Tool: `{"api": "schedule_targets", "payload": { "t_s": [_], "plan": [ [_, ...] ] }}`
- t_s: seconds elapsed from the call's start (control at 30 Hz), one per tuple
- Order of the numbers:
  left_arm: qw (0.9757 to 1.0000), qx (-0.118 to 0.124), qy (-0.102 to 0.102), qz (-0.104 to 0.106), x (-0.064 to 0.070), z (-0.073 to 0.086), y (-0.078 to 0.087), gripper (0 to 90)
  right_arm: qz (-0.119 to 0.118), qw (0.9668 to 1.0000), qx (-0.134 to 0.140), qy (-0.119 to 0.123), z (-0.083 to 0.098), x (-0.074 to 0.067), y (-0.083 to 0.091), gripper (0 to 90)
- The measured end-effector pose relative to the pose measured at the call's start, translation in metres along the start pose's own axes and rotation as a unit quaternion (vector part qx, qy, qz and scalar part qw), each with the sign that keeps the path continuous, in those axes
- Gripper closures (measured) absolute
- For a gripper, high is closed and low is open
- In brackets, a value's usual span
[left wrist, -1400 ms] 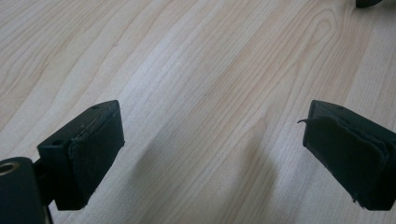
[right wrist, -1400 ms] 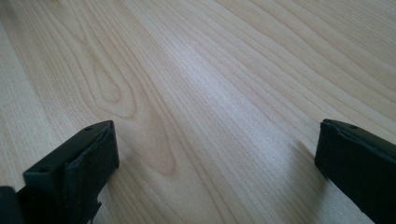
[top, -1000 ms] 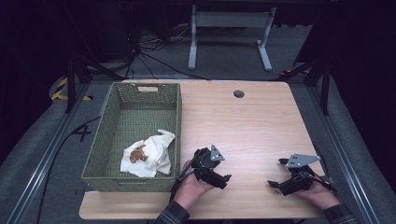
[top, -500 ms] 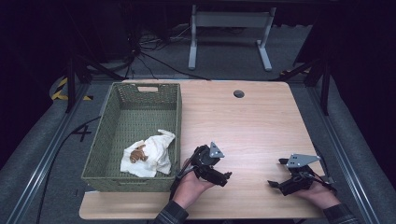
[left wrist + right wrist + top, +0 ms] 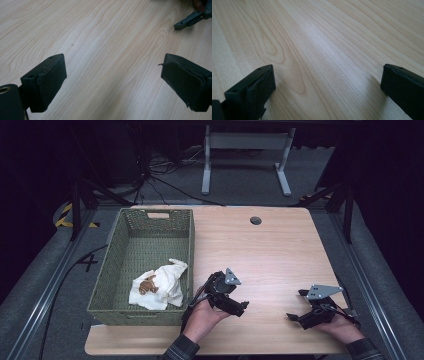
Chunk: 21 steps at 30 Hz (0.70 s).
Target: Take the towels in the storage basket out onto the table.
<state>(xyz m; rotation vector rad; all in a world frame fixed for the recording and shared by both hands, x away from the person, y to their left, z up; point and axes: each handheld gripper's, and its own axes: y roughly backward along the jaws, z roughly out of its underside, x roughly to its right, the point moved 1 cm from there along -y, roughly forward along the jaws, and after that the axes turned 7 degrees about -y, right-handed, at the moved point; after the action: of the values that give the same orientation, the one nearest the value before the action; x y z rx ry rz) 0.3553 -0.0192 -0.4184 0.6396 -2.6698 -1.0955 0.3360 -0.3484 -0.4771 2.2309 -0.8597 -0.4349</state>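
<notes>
Since a second ago our left gripper [image 5: 243,306] edges slightly right on the light wooden table [image 5: 270,250] — both it and our right gripper [image 5: 292,317] gape wide, holding nothing.

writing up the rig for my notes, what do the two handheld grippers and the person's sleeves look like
Both the black left gripper and black right gripper carry a grey three-cornered plate on top, with thin black cables trailing. Their fingers are blocky, faced with dark, slightly frayed pads. The person wears dark plaid sleeves.
</notes>
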Motion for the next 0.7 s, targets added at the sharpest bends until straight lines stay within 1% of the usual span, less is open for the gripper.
{"api": "schedule_targets", "payload": {
  "t_s": [0.07, 0.17, 0.23, 0.3, 0.33, 0.43, 0.5, 0.57, 0.6, 0.63, 0.7],
  "plan": [
    [1.0, 0.001, 0.001, -0.004, 0.001, -0.002, 0.002, 6.7, 0.0, 1.0, 0.0, 0.0, 0.0, 0.0, 0.0, 0.0],
    [1.0, 0.003, 0.0, -0.003, 0.0, -0.006, 0.006, 6.7, 0.0, 1.0, 0.0, 0.0, 0.0, 0.0, 0.0, 0.0],
    [0.9999, 0.011, 0.002, 0.003, -0.001, -0.008, 0.009, 6.7, 0.0, 1.0, 0.0, 0.0, 0.0, 0.0, 0.0, 0.0],
    [0.9999, 0.012, 0.001, 0.002, -0.002, -0.011, 0.012, 6.7, 0.0, 1.0, 0.0, 0.0, 0.0, 0.0, 0.0, 0.0],
    [0.9999, 0.014, 0.005, 0.007, -0.003, -0.012, 0.013, 6.7, 0.0, 1.0, -0.001, 0.0, 0.0, 0.0, 0.0, 0.0],
    [0.9999, 0.015, -0.001, 0.006, -0.005, -0.018, 0.016, 6.9, 0.0, 1.0, 0.0, 0.0, 0.0, 0.0, 0.0, 0.0],
    [0.9998, 0.016, 0.001, 0.011, -0.007, -0.021, 0.019, 6.9, -0.001, 1.0, 0.0, 0.0, 0.0, 0.0, 0.0, 0.0],
    [0.9998, 0.017, 0.0, 0.011, -0.009, -0.023, 0.021, 6.9, -0.001, 1.0, 0.0, 0.001, 0.0, 0.0, 0.0, 0.0],
    [0.9997, 0.02, -0.004, 0.01, -0.01, -0.024, 0.023, 6.9, -0.001, 1.0, 0.0, 0.001, 0.0, 0.0, 0.0, 0.0],
    [0.9996, 0.022, -0.003, 0.014, -0.011, -0.026, 0.024, 6.9, -0.001, 1.0, 0.0, 0.001, 0.0, 0.0, 0.0, 0.0],
    [0.9996, 0.023, -0.008, 0.016, -0.011, -0.028, 0.027, 6.9, -0.001, 1.0, 0.0, 0.001, 0.0, 0.0, 0.0, 0.0]
  ]
}}
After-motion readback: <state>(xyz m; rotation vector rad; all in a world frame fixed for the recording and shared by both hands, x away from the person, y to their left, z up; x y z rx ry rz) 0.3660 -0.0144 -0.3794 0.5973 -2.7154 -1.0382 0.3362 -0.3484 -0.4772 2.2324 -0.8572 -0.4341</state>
